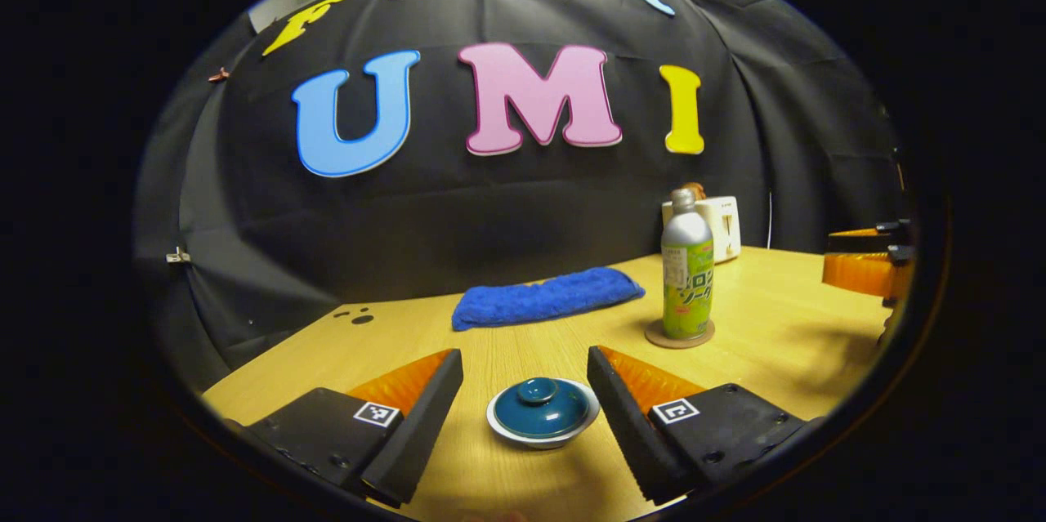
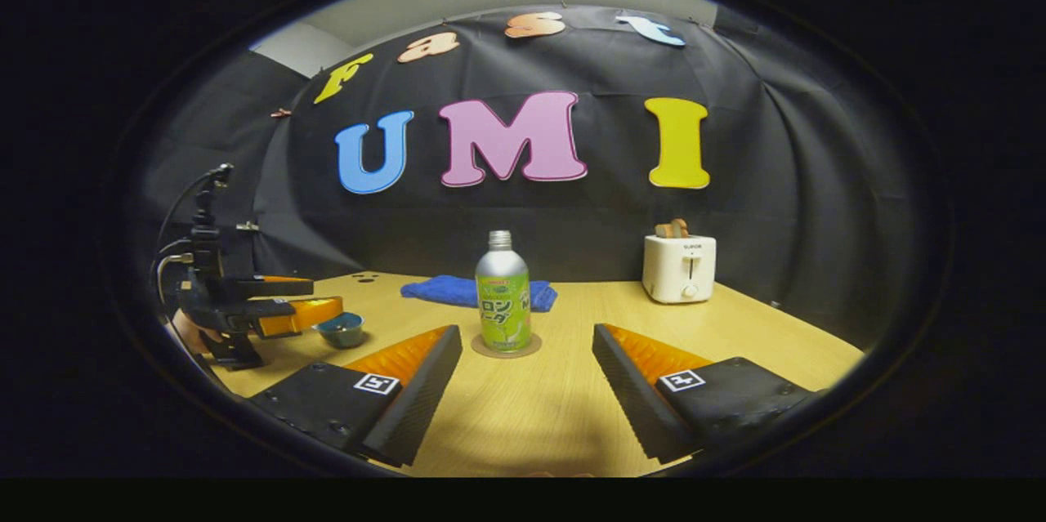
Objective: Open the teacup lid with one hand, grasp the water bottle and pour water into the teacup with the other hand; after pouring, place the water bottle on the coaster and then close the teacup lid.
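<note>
Task start: the left gripper, jaws spread, is poised around the lidded teacup, and the unclenched right gripper faces the water bottle on its coaster; nothing is yet grasped.
</note>
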The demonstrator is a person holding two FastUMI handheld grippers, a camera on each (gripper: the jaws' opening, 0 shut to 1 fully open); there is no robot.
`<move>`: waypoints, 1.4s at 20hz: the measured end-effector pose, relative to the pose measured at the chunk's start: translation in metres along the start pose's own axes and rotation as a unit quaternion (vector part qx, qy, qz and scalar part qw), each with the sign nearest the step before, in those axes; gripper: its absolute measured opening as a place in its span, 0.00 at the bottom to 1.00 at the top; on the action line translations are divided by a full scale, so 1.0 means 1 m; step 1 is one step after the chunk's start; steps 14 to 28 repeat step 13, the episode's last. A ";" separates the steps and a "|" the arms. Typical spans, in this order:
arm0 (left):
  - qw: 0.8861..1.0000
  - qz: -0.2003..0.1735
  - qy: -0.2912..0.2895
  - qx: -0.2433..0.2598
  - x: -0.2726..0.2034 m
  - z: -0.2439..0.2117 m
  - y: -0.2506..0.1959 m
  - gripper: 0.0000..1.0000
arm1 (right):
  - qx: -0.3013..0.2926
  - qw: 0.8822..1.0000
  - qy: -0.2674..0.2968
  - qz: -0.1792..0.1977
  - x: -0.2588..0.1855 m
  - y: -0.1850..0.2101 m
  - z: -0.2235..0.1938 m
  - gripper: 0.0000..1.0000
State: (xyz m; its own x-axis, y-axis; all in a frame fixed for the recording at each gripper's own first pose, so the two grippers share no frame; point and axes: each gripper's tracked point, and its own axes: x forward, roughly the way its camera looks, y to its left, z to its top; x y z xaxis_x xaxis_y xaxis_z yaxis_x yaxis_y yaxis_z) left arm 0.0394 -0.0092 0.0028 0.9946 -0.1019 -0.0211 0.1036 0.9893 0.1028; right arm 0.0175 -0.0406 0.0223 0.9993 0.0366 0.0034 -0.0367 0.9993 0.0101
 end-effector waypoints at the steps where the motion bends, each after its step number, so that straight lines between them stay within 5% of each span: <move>1: 1.000 0.003 -0.009 -0.013 -0.007 0.003 0.000 0.96 | 0.004 1.000 0.000 0.005 0.003 0.008 0.000 0.99; 6: 0.996 -0.021 -0.017 -0.080 -0.025 -0.004 -0.016 0.96 | 0.001 1.000 0.013 0.016 0.022 0.038 -0.015 0.99; 28: 0.999 -0.001 -0.014 -0.048 -0.027 -0.012 -0.006 0.96 | -0.001 0.999 0.026 0.023 0.031 0.056 -0.033 0.99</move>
